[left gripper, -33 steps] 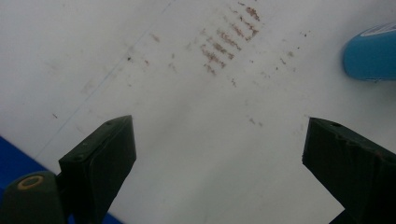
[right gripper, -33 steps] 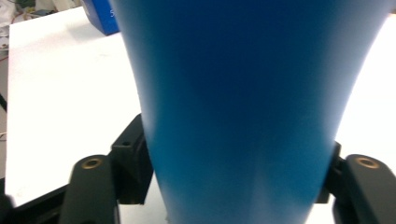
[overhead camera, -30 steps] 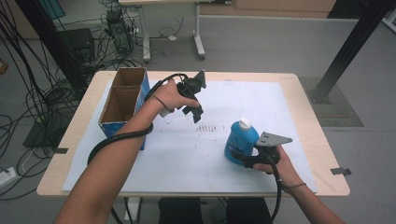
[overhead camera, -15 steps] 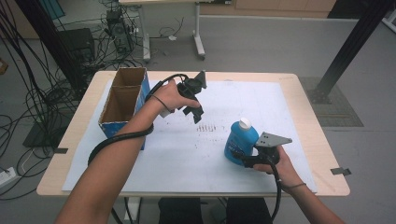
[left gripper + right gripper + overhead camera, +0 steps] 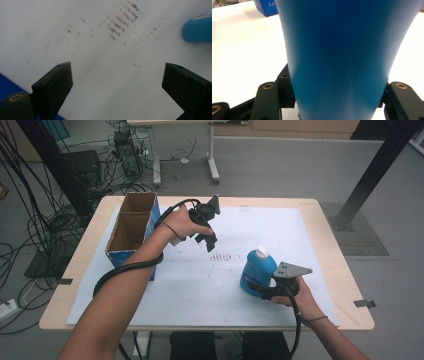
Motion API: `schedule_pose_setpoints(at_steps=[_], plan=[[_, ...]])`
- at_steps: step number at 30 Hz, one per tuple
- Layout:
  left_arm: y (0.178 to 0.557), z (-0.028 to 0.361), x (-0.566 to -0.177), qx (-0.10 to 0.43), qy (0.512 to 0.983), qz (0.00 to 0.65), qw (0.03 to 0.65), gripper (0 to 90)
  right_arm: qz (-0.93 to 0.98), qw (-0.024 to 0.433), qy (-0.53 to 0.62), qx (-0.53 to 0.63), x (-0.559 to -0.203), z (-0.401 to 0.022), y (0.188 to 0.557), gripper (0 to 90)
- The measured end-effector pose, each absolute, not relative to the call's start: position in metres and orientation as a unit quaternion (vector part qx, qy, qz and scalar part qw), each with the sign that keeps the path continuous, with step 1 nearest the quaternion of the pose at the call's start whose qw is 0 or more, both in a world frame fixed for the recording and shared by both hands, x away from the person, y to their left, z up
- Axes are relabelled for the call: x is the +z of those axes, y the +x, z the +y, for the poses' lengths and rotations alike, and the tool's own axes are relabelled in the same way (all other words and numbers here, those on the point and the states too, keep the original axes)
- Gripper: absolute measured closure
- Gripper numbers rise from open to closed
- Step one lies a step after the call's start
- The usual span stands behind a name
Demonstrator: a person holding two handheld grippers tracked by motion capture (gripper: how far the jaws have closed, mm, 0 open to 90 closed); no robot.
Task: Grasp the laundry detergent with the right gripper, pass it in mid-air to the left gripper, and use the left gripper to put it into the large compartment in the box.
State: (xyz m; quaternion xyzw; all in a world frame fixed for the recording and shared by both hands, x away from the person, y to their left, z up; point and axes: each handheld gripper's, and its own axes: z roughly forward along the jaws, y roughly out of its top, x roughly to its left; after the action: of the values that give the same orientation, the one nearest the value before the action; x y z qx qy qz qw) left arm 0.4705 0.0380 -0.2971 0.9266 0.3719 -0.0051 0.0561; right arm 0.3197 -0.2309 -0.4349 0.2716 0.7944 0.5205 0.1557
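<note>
A blue bottle (image 5: pixel 257 270) with a white cap stands upright on the white sheet (image 5: pixel 200 285) at the right front of the table. My right gripper (image 5: pixel 253 288) is shut on its lower body; in the right gripper view the bottle (image 5: pixel 342 55) sits between the two jaws of the gripper (image 5: pixel 337 96), which press on its sides. My left gripper (image 5: pixel 206 239) hangs in the air over the sheet's middle, tilted down, open and holding nothing. In the left gripper view its jaws (image 5: pixel 116 73) stand wide apart above some brown marks (image 5: pixel 120 23), with the bottle (image 5: pixel 198 28) at the right edge.
An open cardboard box (image 5: pixel 131 227) with blue sides stands at the table's left, beside my left forearm; its corner (image 5: pixel 265 7) shows behind the bottle. Brown smudges (image 5: pixel 220 256) mark the sheet between the two grippers. Cables trail from both grippers.
</note>
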Motion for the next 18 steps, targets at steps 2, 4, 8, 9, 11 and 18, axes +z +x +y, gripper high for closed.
schedule_pose_setpoints(at_steps=[2,4,8,9,11,18], plan=[[0.4704,0.0383,-0.2975,-0.006,0.927,0.371,0.057,10.1,0.794,0.156,0.271,0.521,-0.4350,-0.2309,0.3197,40.4],[0.4704,0.0385,-0.2978,-0.005,0.927,0.371,0.056,10.1,0.795,0.158,0.270,0.520,-0.4349,-0.2307,0.3196,40.5],[0.4697,0.0377,-0.2985,-0.006,0.927,0.371,0.055,10.1,0.796,0.159,0.269,0.518,-0.4345,-0.2303,0.3194,40.5],[0.4695,0.0376,-0.2984,-0.006,0.927,0.370,0.055,10.1,0.796,0.159,0.270,0.517,-0.4344,-0.2302,0.3195,40.5],[0.4697,0.0378,-0.2985,-0.007,0.927,0.370,0.056,10.1,0.796,0.159,0.270,0.518,-0.4344,-0.2302,0.3194,40.5],[0.4720,0.0393,-0.2978,-0.006,0.927,0.371,0.054,10.2,0.797,0.159,0.268,0.518,-0.4344,-0.2302,0.3196,40.6]])
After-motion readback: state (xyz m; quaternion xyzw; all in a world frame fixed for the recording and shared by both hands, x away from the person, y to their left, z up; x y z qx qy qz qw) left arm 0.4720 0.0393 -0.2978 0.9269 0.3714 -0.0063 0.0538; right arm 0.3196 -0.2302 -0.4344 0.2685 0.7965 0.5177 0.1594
